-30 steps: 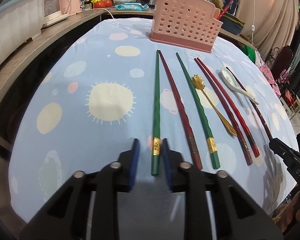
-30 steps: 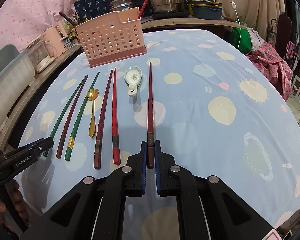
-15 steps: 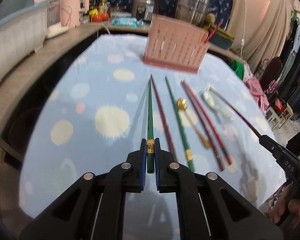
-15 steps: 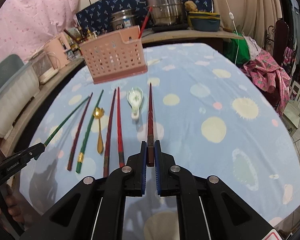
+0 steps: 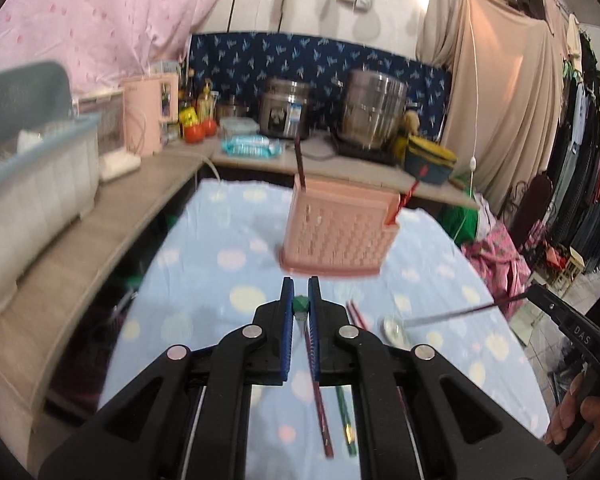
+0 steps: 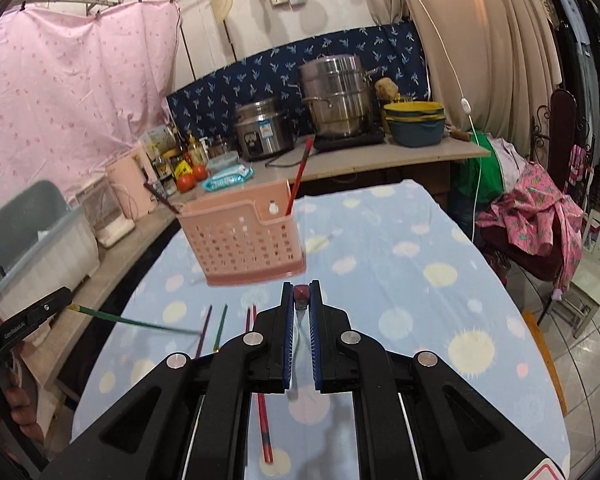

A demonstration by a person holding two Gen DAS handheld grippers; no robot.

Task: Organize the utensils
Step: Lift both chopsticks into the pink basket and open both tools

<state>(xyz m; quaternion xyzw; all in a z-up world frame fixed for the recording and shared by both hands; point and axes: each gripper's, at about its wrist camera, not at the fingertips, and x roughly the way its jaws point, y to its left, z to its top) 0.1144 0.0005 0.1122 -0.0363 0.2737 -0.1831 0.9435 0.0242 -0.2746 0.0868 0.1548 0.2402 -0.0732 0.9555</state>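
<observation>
Two grippers: left gripper clamps green chopstick; right gripper clamps dark-red chopstick. One pink basket, two chopsticks inside.

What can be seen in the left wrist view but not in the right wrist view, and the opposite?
Only the left wrist view shows the white spoon lying on the tablecloth, and the right gripper holding a dark red chopstick seen from the side.

Only the right wrist view shows the left gripper holding a green chopstick seen from the side, and the pink clothes on a chair.

Both show the pink basket, the blue spotted tablecloth and the steel pots.
</observation>
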